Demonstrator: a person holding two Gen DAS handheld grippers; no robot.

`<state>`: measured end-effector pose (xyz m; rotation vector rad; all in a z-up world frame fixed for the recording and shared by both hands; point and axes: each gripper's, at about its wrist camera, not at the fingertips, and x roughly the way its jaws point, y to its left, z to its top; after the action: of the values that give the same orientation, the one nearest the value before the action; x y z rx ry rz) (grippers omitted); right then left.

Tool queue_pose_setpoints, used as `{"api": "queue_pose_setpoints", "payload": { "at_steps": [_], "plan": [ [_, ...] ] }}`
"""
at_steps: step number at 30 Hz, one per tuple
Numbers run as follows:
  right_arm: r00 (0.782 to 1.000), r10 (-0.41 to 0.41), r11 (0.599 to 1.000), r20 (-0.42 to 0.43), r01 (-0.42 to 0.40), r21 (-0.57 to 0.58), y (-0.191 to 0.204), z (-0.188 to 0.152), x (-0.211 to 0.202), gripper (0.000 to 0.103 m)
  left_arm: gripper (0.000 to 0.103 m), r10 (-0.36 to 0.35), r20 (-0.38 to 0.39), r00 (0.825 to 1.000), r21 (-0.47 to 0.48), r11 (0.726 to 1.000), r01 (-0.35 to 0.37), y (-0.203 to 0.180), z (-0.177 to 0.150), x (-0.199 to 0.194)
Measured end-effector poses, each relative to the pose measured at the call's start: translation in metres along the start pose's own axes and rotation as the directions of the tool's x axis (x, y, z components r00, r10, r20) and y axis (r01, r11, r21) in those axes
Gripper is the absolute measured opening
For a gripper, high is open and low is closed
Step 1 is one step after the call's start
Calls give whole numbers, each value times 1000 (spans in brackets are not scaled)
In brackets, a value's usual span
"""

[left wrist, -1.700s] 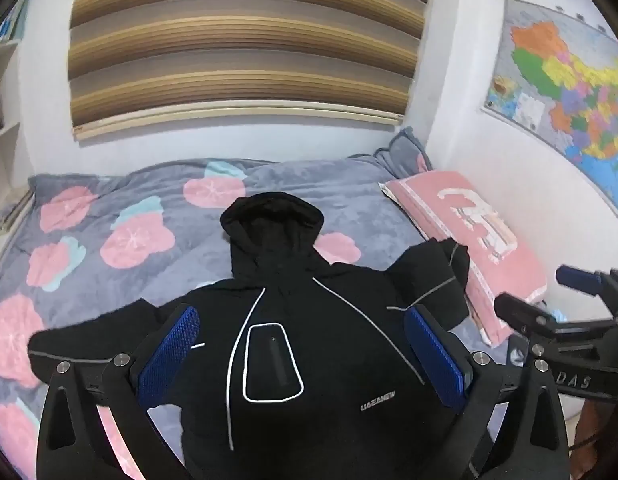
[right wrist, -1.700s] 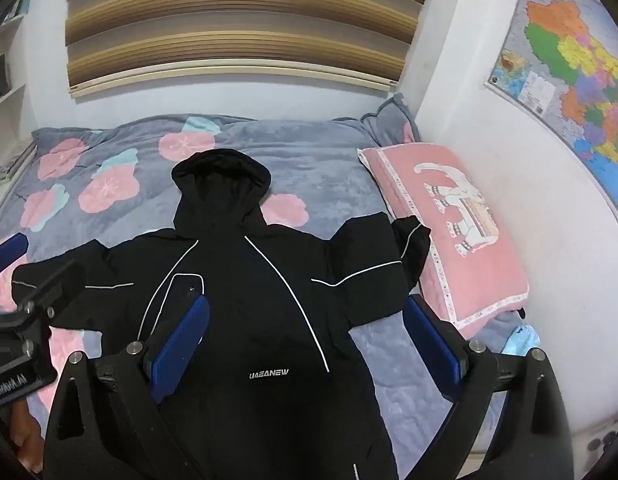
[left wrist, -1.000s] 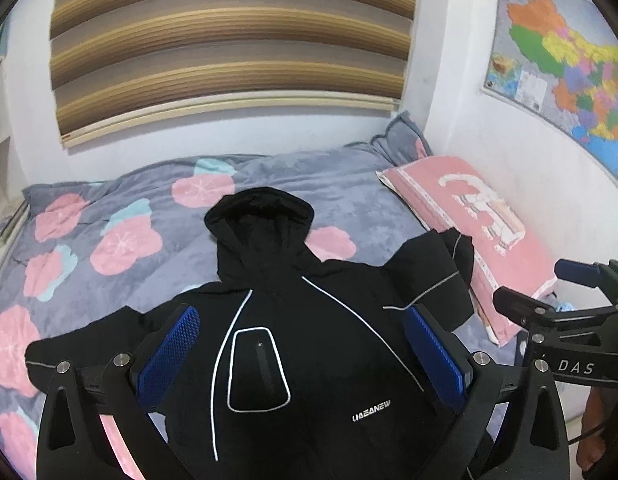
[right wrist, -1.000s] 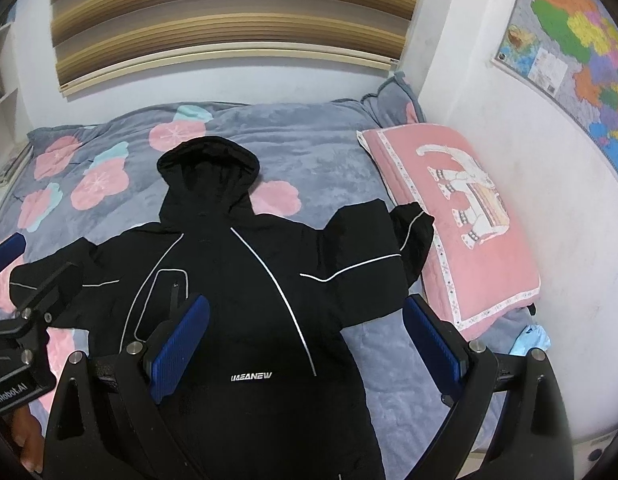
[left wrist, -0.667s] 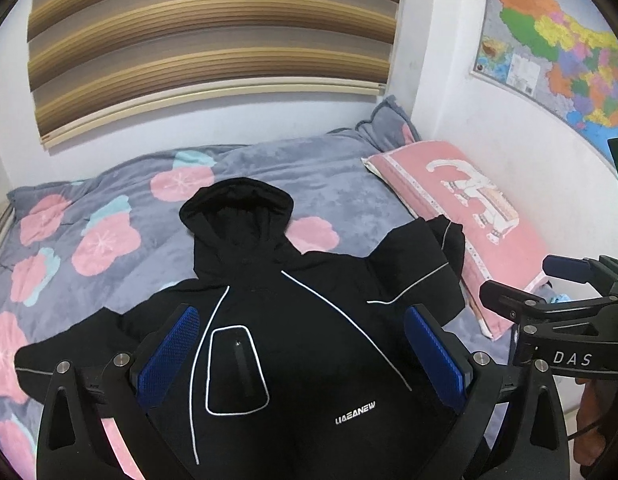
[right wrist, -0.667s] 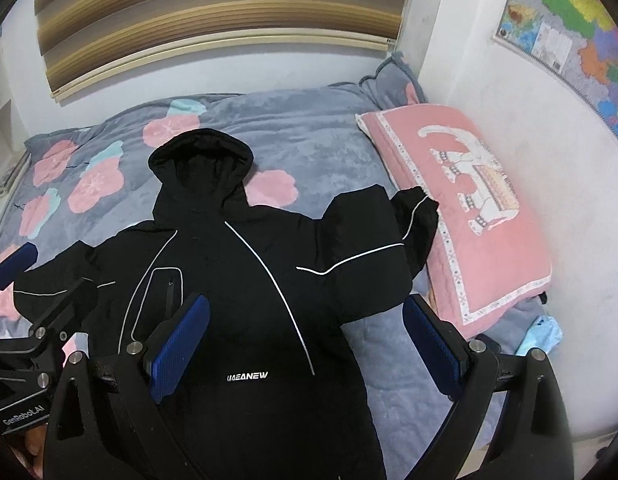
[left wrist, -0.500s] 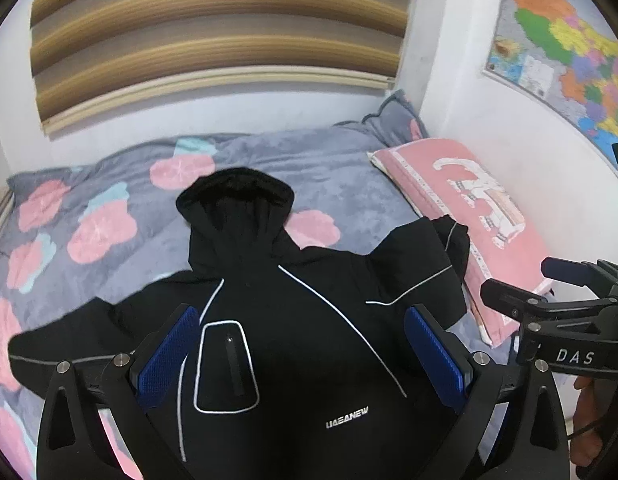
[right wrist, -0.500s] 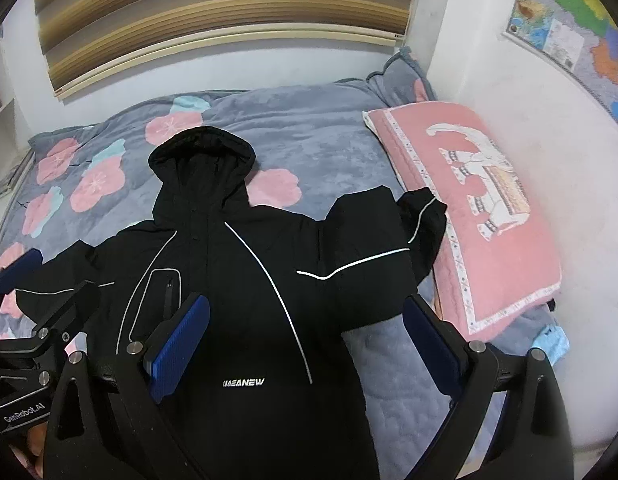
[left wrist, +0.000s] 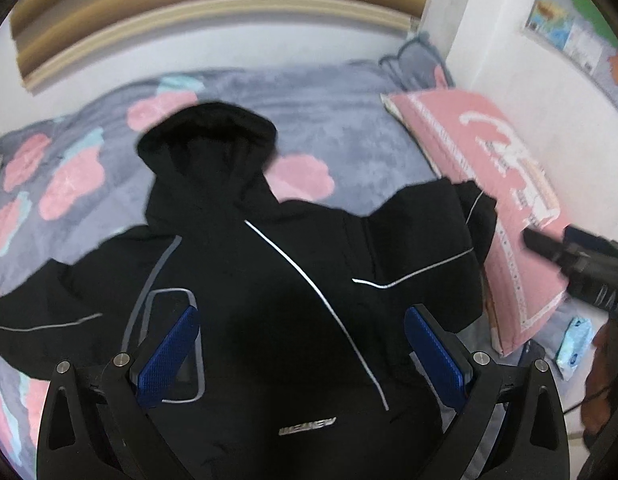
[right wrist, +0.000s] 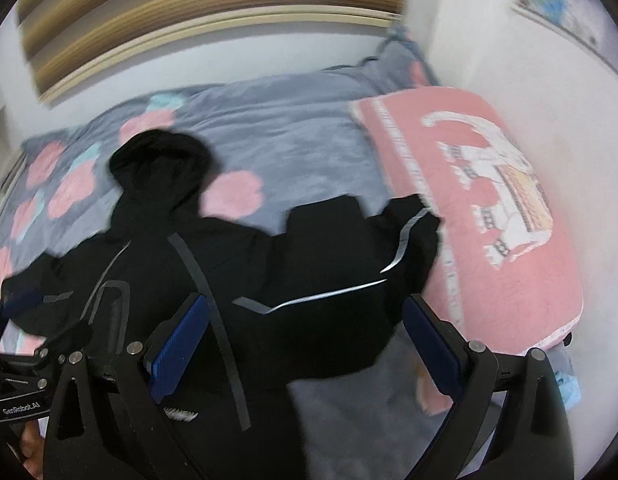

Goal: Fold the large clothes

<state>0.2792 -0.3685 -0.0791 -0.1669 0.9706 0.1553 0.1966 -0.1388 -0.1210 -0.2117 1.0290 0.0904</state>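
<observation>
Two tongs hang above the bed (left wrist: 349,120), both spread wide and holding nothing. The left tongs (left wrist: 301,344) sit over the chest of the jacket (left wrist: 269,280); the right tongs (right wrist: 305,332) sit over its right side. The jacket lies face up on the bed, hood (left wrist: 207,140) toward the wall, both sleeves spread out. The right sleeve (right wrist: 349,260) has its cuff doubled back, touching the edge of the pillow (right wrist: 489,220).

The step in hand looks like the first grasp, likely of that sleeve. To do it well, I would bring the right tongs down near the cuff and pinch both layers of the thick cloth, not just the top one. The cuff should be lifted clear of the pillow before it is carried across the chest. The left tongs could press the shoulder so the body does not drag. Both views are blurred, so slowing down before closing seems wise.
</observation>
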Motion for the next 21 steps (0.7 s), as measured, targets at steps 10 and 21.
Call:
{"api": "queue_pose_setpoints", "payload": {
  "at_steps": [10,21],
  "plan": [
    [993,-16,991,-120,31,127,-133,42,140,87,102,-8,-113,994,69,997,16,-39,30,109],
    [955,-101,995,-278,92,-44,-114,45,240,23,101,-12,-163,987,143,989,36,-55,42,164]
  ]
}}
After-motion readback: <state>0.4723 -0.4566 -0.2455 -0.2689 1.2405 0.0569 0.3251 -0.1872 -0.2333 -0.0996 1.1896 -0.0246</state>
